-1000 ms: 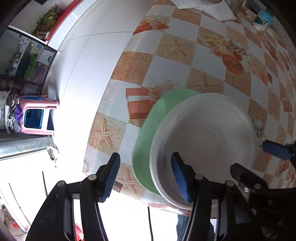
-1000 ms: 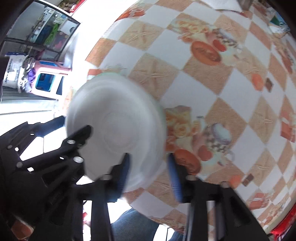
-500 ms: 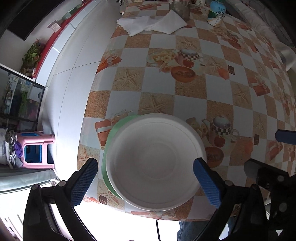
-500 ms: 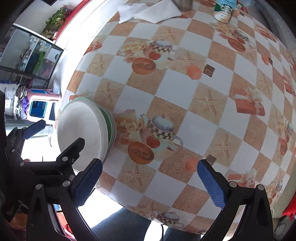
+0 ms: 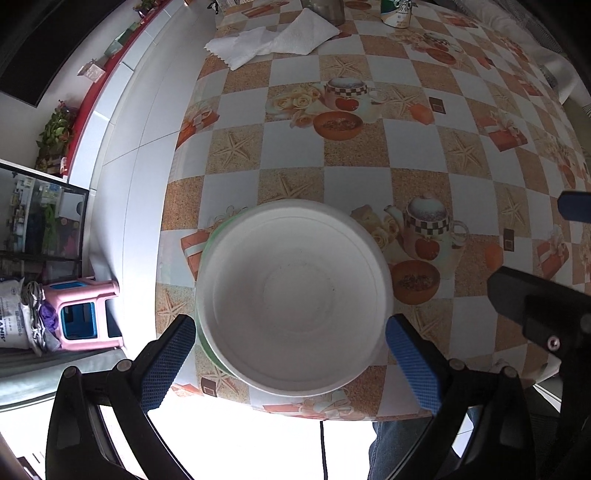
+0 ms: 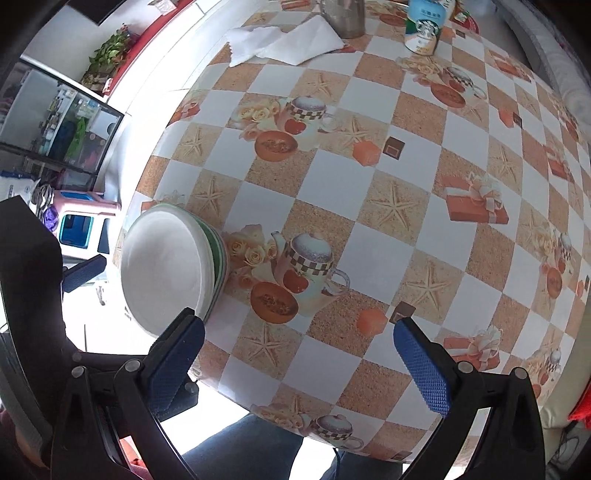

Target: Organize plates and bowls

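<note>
— Left wrist view: what is seen, and what is changed from a second ago?

— A round white plastic plate (image 5: 293,295) is seen stacked on a pale green plate (image 5: 207,243), of which only a thin rim shows at the left. The stack is set near the front left corner of the table covered by an orange-and-white checkered oilcloth (image 5: 369,147). The left gripper (image 5: 291,354) is spread wide, its blue-padded fingers (image 5: 164,363) held on either side of the stack, and nothing is gripped. A second ago one pad was laid over the white plate and the jaws were much narrower; the plate was also offset from the green one, whereas now it is centred on it.

— And from the right wrist view?

— The same white plate (image 6: 166,269) is seen at the left, with the green rim (image 6: 218,251) beneath it, beside a printed teapot picture. The right gripper (image 6: 299,363) is released as well, with the jaws far apart and only tablecloth (image 6: 369,184) between them. A second earlier the plate was pinched between these fingers; now it is let go and the gripper is drawn back to the right. A crumpled white paper napkin (image 6: 284,42) and a green-and-white printed cup (image 6: 423,31) are seen at the far edge.
</note>
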A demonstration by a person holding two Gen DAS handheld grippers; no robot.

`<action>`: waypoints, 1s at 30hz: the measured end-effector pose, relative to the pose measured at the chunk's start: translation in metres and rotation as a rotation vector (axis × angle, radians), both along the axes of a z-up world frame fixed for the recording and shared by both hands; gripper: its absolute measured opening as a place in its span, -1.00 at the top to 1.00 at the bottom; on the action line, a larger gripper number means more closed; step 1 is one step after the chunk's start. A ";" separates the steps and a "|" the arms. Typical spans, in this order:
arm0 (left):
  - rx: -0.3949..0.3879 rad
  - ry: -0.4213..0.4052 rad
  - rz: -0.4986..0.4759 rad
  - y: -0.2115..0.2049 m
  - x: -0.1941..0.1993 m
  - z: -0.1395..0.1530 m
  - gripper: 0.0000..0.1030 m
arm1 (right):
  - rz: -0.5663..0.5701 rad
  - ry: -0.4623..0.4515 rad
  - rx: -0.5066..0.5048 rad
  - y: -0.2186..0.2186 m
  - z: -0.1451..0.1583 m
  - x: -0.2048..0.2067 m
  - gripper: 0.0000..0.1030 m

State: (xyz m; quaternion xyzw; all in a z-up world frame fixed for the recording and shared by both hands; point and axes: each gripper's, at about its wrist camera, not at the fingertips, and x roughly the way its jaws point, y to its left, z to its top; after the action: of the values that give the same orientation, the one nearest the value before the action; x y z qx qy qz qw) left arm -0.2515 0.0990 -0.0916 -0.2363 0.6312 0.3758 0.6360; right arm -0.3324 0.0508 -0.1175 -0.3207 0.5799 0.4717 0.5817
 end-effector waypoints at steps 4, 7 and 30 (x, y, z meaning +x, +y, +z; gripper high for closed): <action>-0.011 0.011 0.043 0.002 -0.016 -0.002 -0.99 | 0.118 -0.091 0.033 0.013 0.013 -0.024 -1.00; -0.020 0.012 0.072 0.004 -0.025 -0.003 -0.99 | 0.189 -0.137 0.055 0.018 0.019 -0.039 -1.00; -0.038 -0.014 0.081 0.005 -0.033 -0.001 -0.99 | 0.246 -0.205 0.047 0.027 0.020 -0.058 -1.00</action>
State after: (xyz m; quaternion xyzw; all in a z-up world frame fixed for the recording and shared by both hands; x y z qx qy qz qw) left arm -0.2845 0.1045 -0.0928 -0.2762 0.6238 0.3877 0.6199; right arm -0.3906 0.0773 -0.0979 -0.4220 0.4626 0.5175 0.5833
